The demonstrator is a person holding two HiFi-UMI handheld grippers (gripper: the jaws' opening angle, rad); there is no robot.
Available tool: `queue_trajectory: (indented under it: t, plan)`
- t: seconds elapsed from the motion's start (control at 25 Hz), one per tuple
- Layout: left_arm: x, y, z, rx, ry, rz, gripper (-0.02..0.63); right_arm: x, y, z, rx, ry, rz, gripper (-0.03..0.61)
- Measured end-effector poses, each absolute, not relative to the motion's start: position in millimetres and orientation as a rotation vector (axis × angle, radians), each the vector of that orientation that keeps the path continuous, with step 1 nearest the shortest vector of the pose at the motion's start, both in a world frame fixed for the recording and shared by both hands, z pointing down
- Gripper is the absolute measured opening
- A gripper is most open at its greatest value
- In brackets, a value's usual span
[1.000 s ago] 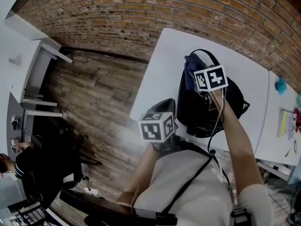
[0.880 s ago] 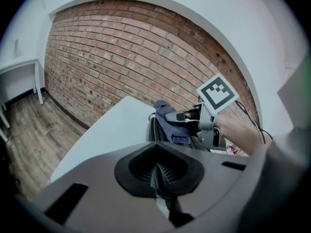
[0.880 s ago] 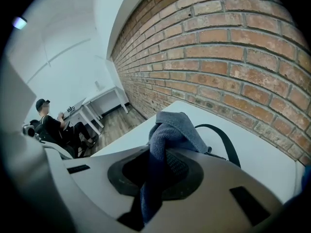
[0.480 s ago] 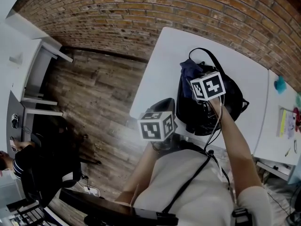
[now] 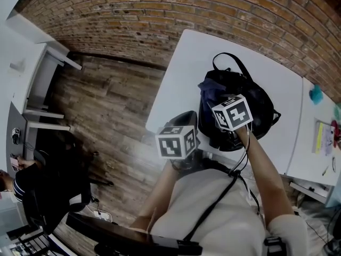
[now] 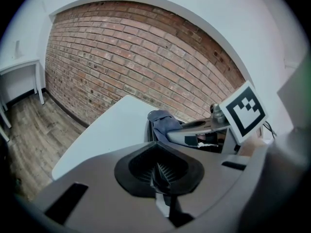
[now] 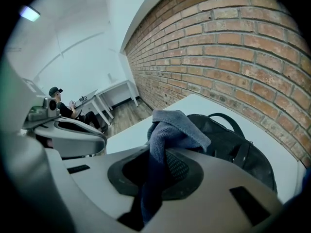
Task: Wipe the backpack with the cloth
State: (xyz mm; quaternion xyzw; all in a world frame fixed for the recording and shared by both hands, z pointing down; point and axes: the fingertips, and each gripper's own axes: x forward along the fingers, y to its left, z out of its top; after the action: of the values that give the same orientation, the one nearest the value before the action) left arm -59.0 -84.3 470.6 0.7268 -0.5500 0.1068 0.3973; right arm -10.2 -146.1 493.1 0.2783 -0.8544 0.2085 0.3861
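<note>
Right side: our right hand-held gripper (image 7: 156, 176) has its jaws clenched on the blue cloth (image 7: 171, 130). The cloth sticks out past the tips and flops over.
Left side: our left hand-held gripper (image 6: 163, 171) has its jaws pressed together with nothing in them. We hold it just off the near corner of the table (image 5: 186, 63).
Cloth and bag: the cloth lies on the left part of the black backpack (image 5: 250, 97), right in front of the right gripper's tips. The rest of the bag spreads out to the right of the tips and past them.
Edges: the backpack sits close to the table's near edge. The left edge is a bit farther off, and past it is the wooden floor (image 5: 106, 105).
Room: we see bare white table top to the left of the bag, and more beyond it, toward the brick wall (image 5: 160, 15).
Change: the right gripper and the cloth have slid back toward us along the bag. More of the bag's far end shows now. The left gripper has stayed put.
</note>
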Motion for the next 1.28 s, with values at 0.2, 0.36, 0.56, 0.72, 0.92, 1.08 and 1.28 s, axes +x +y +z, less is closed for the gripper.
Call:
queue_trajectory:
  t: [0.2,0.36,0.56,0.72,0.92,1.08,1.28]
  plan:
    - [-57.8,-81.7,471.5,1.844,-1.389,0.272,0.003,-9.5,-128.2,495.5,0.691,-2.180,0.537,0.046]
    - [-57.8,-80.1,473.2,1.842,-1.384,0.274,0.003,-8.5,-115.0,496.9,0.676,-2.177,0.531,0.046]
    - [-55.6,-80.4,474.6,1.844,-1.378,0.276,0.003,-6.3,-99.1,498.9,0.649,-2.175,0.546,0.046]
    - [-53.6,-83.4,474.2,1.849,-1.372,0.278,0.003,-4.2,-86.8,499.9,0.624,-2.174,0.567,0.047]
    - [-52.3,-85.5,474.8,1.848,-1.372,0.274,0.003,-1.0,-69.1,504.7,0.597,-2.174,0.597,0.046]
    - [-52.6,-87.6,473.7,1.848,-1.373,0.275,0.003,2.1,-58.4,505.3,0.578,-2.175,0.627,0.047]
    - [-51.5,-87.4,475.0,1.847,-1.367,0.280,0.003,5.1,-45.3,506.1,0.540,-2.170,0.640,0.047]
